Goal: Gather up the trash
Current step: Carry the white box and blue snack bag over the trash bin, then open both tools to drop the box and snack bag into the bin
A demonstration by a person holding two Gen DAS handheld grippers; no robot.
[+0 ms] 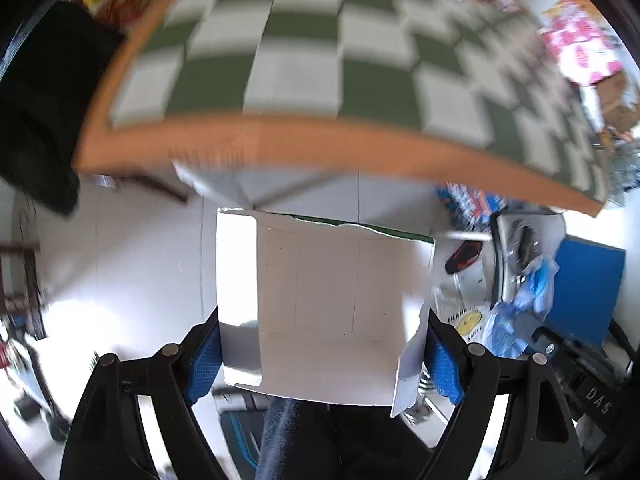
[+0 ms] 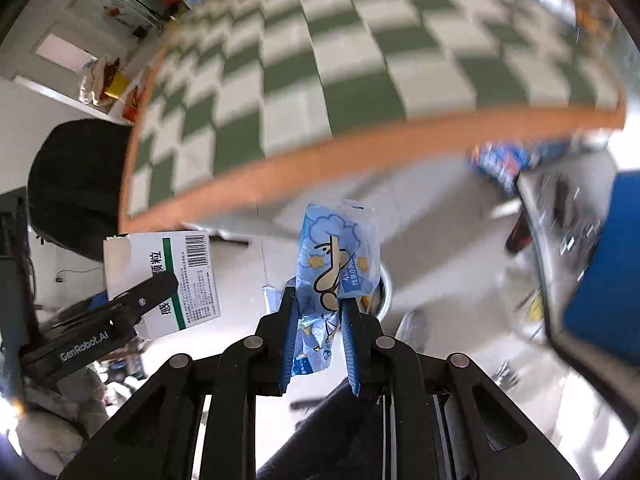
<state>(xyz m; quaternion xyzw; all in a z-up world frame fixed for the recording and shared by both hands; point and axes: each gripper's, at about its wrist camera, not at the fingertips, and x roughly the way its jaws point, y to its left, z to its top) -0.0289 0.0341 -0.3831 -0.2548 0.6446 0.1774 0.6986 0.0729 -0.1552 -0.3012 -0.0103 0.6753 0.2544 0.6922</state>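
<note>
The left tool point(image 1: 324, 356) clamps a flattened white cardboard box point(image 1: 324, 312) between its blue pads, the jaws set wide against the box's two side edges; its torn top edge shows a green strip. In the right wrist view the same white box point(image 2: 160, 280) appears at the left with a green stripe, a barcode and printed text, the black finger of the left tool point(image 2: 132, 300) lying across it. The right tool point(image 2: 320, 316) has its jaws set narrow and pinches a crumpled light-blue plastic snack wrapper point(image 2: 338, 260) printed with a cartoon figure; the wrapper stands up above the fingertips. Both items hang over a pale tiled floor point(image 1: 140, 248), just off the near edge of the counter. Beyond them lies the counter point(image 1: 280, 148), orange-rimmed and covered in a green-and-white chequered cloth. At its far right sits pink-and-white printed packaging point(image 1: 580, 48), blurred. At the right of the floor lie blue and white wrappers point(image 1: 516, 312) beside a blue panel point(image 1: 588, 288).
</note>
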